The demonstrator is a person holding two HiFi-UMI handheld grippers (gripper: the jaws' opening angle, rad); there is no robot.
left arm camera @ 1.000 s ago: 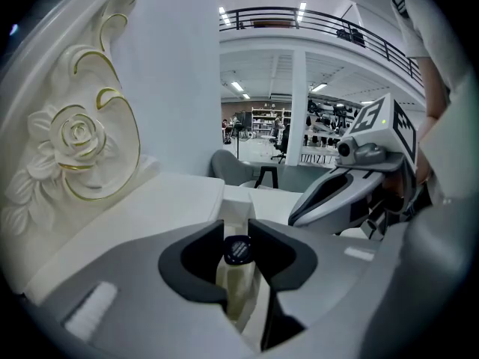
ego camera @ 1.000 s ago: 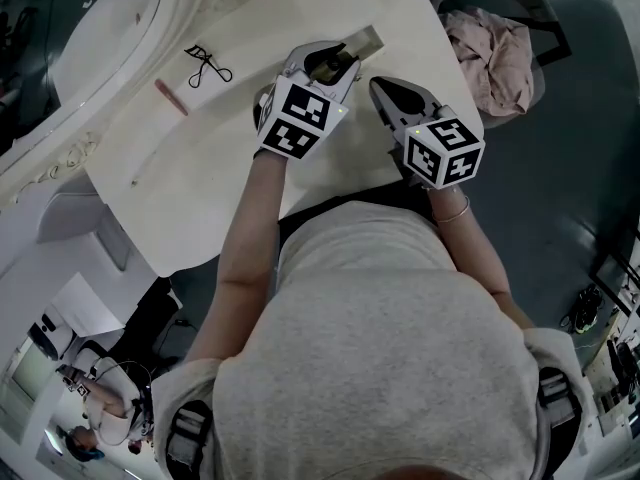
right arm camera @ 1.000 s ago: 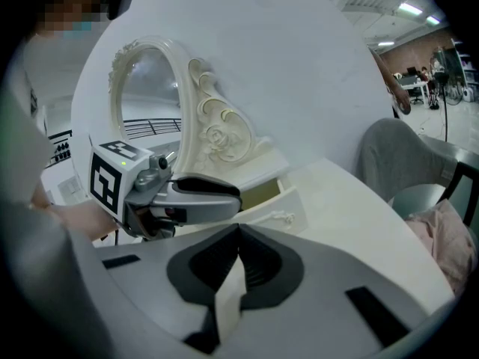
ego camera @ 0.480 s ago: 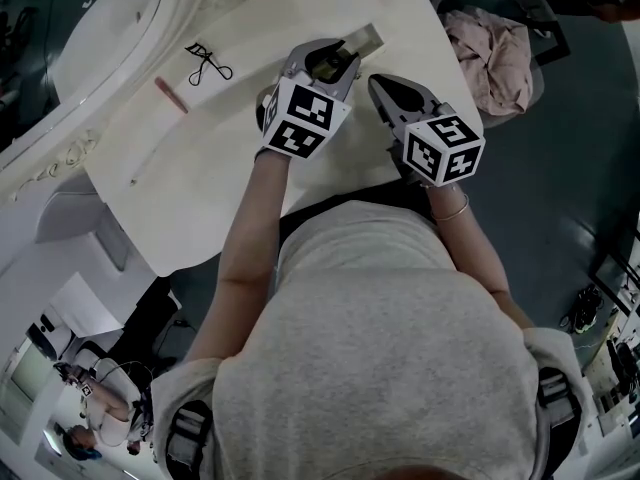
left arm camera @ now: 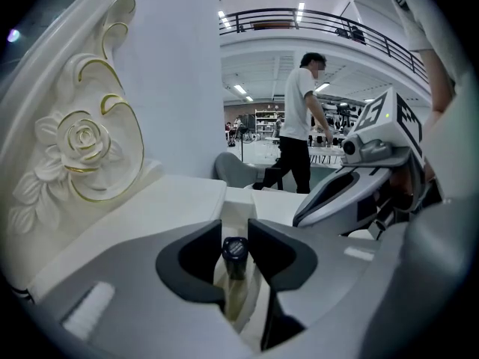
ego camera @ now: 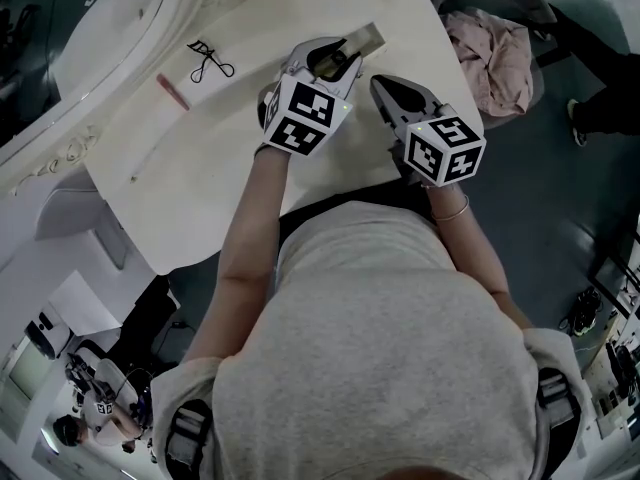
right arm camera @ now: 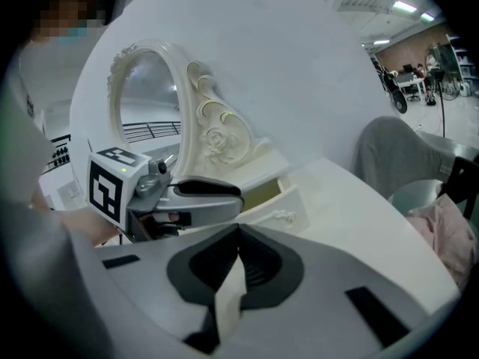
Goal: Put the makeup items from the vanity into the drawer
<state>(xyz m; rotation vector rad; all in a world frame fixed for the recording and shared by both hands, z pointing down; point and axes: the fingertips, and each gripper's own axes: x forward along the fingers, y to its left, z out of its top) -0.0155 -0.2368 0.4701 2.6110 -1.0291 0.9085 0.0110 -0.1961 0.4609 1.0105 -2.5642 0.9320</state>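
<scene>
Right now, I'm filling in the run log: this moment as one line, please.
left gripper: shut on dark-capped bottle at open drawer | right gripper: shut, empty | on vanity: eyelash curler, pink stick

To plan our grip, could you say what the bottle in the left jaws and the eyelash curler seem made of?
Bottle: clear pale body, likely glass or hard plastic, with a glossy black plastic-looking cap. Eyelash curler: thin dark loops and frame, probably metal; too small to confirm.
</scene>
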